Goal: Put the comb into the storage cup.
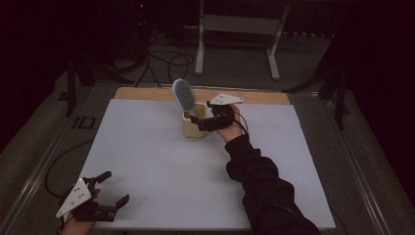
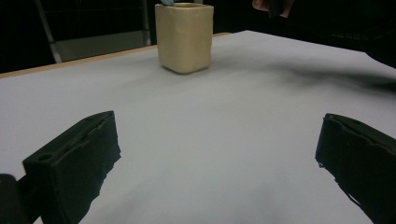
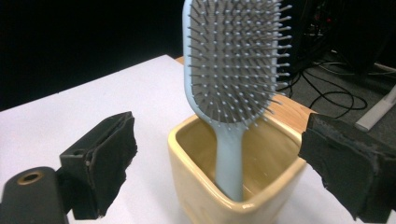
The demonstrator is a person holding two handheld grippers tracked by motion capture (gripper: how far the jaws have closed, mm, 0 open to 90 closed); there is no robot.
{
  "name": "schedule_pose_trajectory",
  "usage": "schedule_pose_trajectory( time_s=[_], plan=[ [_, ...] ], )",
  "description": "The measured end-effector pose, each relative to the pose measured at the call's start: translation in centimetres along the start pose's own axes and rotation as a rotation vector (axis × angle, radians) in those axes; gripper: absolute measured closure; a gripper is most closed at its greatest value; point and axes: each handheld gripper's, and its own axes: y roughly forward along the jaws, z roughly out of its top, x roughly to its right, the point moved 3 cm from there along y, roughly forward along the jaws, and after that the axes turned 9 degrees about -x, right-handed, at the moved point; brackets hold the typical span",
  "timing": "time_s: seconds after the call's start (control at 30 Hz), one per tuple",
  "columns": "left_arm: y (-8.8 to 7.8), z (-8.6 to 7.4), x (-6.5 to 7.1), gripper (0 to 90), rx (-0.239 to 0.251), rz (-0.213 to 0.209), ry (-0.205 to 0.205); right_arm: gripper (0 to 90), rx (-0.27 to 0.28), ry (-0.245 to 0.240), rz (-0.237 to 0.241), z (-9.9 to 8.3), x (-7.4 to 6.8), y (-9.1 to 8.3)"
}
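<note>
Right gripper (image 3: 219,163) — jaws spread wide, straddling the cup (image 3: 233,186), pinching nothing. Hairbrush (image 3: 236,70) — pale blue plastic paddle, grey bristles, handle down inside cup, leaning; placement looks done, withdrawal left. Cup — glossy cream ceramic, squarish. Left gripper (image 1: 100,193) — spread, idle at the white table (image 1: 161,161) edge.

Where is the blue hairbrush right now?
The blue hairbrush stands handle-down in the yellow cup near the far middle of the white mat in the high view, just left of the right claw, which is open.
</note>
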Motion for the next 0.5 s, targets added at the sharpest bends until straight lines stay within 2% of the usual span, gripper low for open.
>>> schedule_pose_trajectory(
  time_s=[0.2, 0.5],
  plan=[
    [0.0, 0.0, 0.0, 0.0, -0.001, 0.001, 0.001, 9.8, -0.004, -0.016, -0.001, -1.0, 0.2, -0.8],
    [0.0, 0.0, 0.0, 0.0, -0.003, 0.001, 0.002, 10.1, 0.018, -0.033, 0.007, -2.2, 0.3, -2.2]
  ],
)
